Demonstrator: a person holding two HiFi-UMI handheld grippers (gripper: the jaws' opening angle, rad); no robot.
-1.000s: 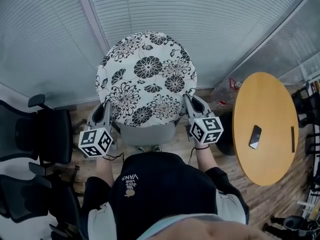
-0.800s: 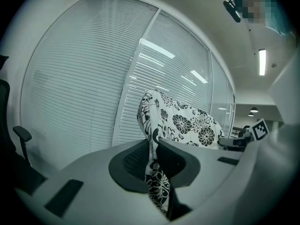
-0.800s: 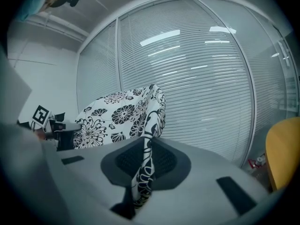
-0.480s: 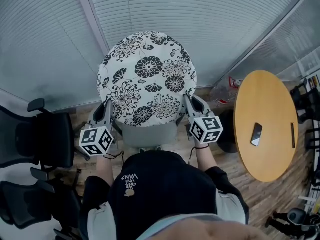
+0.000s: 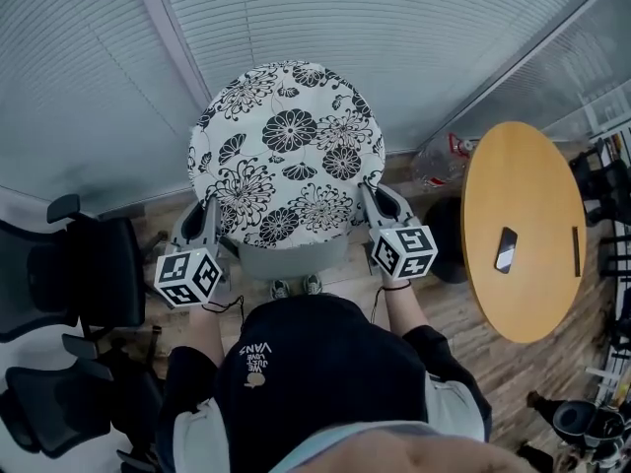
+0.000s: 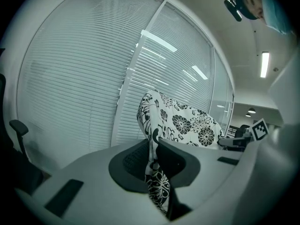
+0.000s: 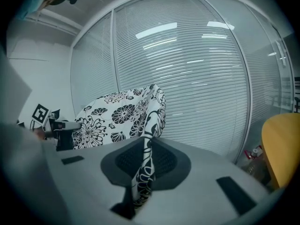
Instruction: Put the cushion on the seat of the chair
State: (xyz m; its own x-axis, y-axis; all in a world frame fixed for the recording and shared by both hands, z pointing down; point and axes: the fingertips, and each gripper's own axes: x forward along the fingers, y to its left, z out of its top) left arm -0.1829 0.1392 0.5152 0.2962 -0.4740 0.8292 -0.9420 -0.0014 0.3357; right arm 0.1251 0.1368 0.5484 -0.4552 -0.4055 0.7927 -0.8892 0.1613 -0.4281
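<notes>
The shoes (image 5: 296,287) show more plainly below the seat (image 5: 292,260) than a second ago. In the head view the table (image 5: 527,185) has slid slightly up and the black chairs (image 5: 79,274) slightly down.

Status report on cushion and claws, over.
Left claw and right claw both shut on cushion edges. Cushion held over grey chair. No obstruction visible.

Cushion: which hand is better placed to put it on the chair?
Neither: left hand-held gripper and right hand-held gripper each pinch an opposite edge of the cushion above the grey chair, so both should probably lower together.
</notes>
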